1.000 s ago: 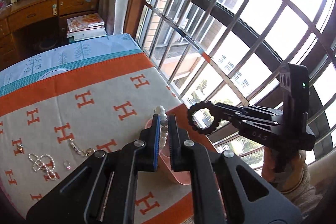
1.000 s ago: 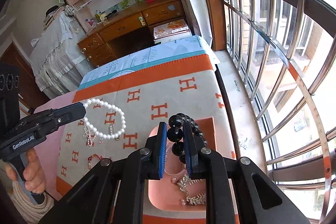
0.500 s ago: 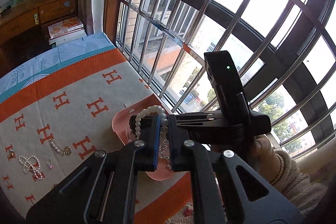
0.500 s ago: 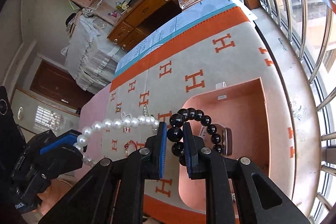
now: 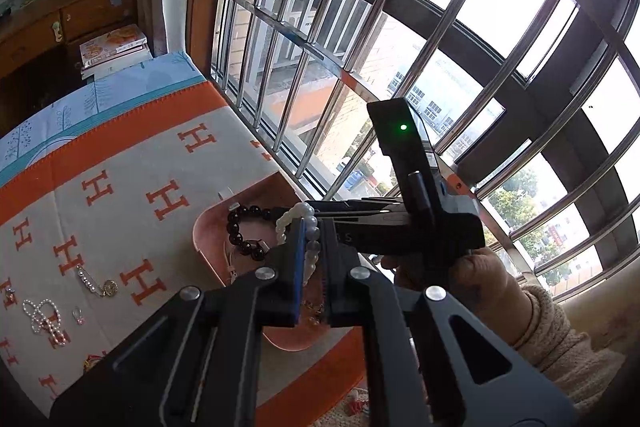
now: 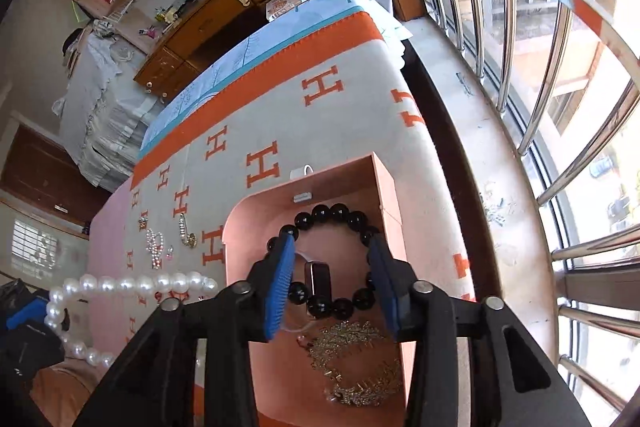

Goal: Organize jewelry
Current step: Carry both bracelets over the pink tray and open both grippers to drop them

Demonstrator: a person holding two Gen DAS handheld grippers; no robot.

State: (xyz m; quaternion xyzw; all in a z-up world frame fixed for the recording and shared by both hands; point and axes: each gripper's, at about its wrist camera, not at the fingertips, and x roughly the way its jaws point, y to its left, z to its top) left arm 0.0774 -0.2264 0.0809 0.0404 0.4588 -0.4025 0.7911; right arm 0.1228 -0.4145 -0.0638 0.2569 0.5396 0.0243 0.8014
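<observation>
My left gripper (image 5: 314, 227) is shut on a white pearl bracelet (image 5: 285, 223), which hangs above the near end of the pink tray (image 5: 202, 239). In the right wrist view the pearl bracelet (image 6: 132, 283) loops out from the lower left. My right gripper (image 6: 330, 243) points down into the pink tray (image 6: 260, 203) and its jaws are opening. A black bead bracelet (image 6: 324, 213) lies on the tray floor between the blue pads (image 6: 280, 287), which do not press on it. In the left wrist view the black bead bracelet (image 5: 244, 223) rests in the tray.
A gold chain piece (image 6: 352, 359) and a small dark item (image 6: 316, 277) also lie in the tray. Loose pearls (image 5: 42, 315) and a clasp chain (image 5: 96, 281) sit on the H-patterned blanket (image 5: 120, 155). Window bars (image 5: 360, 27) run close along the right.
The right gripper came down into the tray and its jaws spread, letting the black bead bracelet drop onto the tray floor. The left gripper carried the pearls over the tray.
</observation>
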